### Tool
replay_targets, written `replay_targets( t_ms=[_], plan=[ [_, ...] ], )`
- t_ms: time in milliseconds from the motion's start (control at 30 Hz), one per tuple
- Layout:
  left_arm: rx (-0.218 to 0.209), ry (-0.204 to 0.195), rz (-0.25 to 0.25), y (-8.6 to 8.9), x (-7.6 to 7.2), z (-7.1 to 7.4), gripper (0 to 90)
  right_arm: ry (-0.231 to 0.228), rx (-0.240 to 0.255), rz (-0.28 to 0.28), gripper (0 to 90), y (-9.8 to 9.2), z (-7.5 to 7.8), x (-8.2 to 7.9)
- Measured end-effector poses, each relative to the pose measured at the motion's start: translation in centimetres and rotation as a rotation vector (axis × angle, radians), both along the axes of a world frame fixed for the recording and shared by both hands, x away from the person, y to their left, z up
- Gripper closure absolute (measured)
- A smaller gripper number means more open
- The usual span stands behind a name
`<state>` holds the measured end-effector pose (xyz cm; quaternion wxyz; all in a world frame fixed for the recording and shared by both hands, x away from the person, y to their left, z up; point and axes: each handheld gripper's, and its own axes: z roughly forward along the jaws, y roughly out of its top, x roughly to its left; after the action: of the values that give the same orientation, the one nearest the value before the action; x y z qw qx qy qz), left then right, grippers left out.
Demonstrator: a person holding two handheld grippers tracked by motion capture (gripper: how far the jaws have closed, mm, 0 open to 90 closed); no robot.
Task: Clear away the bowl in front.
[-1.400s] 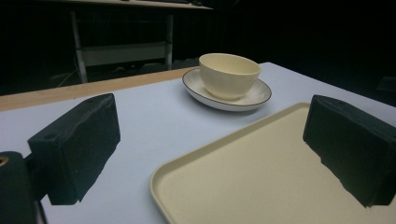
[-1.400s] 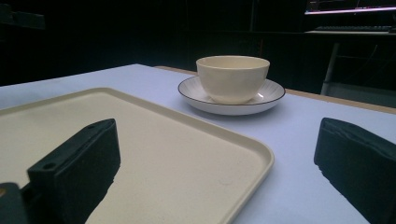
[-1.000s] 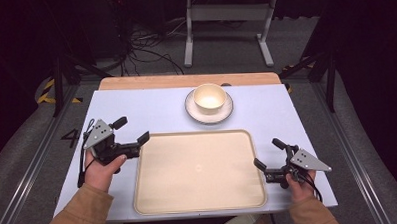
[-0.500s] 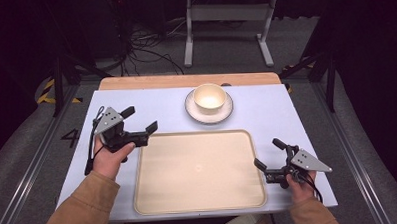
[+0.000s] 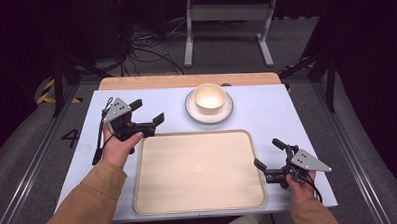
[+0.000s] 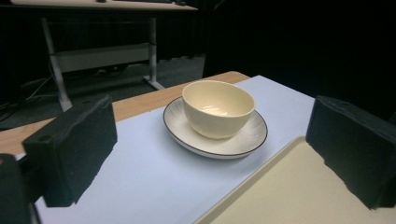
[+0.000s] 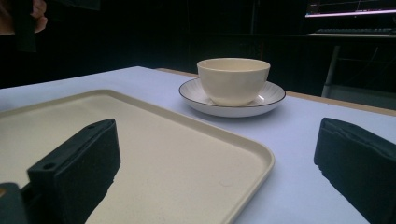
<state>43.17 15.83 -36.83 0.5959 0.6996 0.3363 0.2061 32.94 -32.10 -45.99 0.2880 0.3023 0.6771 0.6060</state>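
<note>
A cream bowl (image 5: 209, 97) (image 6: 218, 107) (image 7: 233, 79) sits in a white saucer (image 5: 226, 112) (image 6: 187, 133) (image 7: 275, 95) at the back middle of the table. In front of it lies an empty beige tray (image 5: 198, 169) (image 6: 280, 196) (image 7: 154, 154). My left gripper (image 5: 147, 112) is open, raised over the table's left side just off the tray's far left corner, its jaws pointing toward the bowl. Low at the tray's right edge, my right gripper (image 5: 269, 154) is open too, with nothing between its jaws.
The table (image 5: 266, 114) has a pale blue top with a wooden strip (image 5: 185, 81) along its far edge. A metal stand (image 5: 223, 21) and loose cables (image 5: 144, 49) lie on the floor beyond. Grey rails (image 5: 33, 163) run along both sides.
My left gripper has moved up and to the right, from beside the tray's left edge toward the bowl, and has risen. The right gripper has not moved.
</note>
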Motion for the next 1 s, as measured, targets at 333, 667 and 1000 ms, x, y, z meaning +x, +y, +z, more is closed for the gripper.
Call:
replay_targets(
  t_ms=[333, 667, 1000],
  plan=[
    [0.018, 0.001, 0.004, -2.4, 3.4, 0.2, 1.3, 0.012, -0.033, 0.003, 0.8, 0.3, 0.1, 0.1],
    [0.026, 0.031, 0.003, -4.0, 6.4, 0.3, 2.7, 0.002, -0.028, -0.002, 0.8, 0.2, 0.0, 0.0],
    [0.054, 0.045, 0.014, -5.4, 8.5, 0.4, 2.4, -0.013, -0.013, -0.009, 0.8, 0.1, 0.0, -0.2]
  ],
)
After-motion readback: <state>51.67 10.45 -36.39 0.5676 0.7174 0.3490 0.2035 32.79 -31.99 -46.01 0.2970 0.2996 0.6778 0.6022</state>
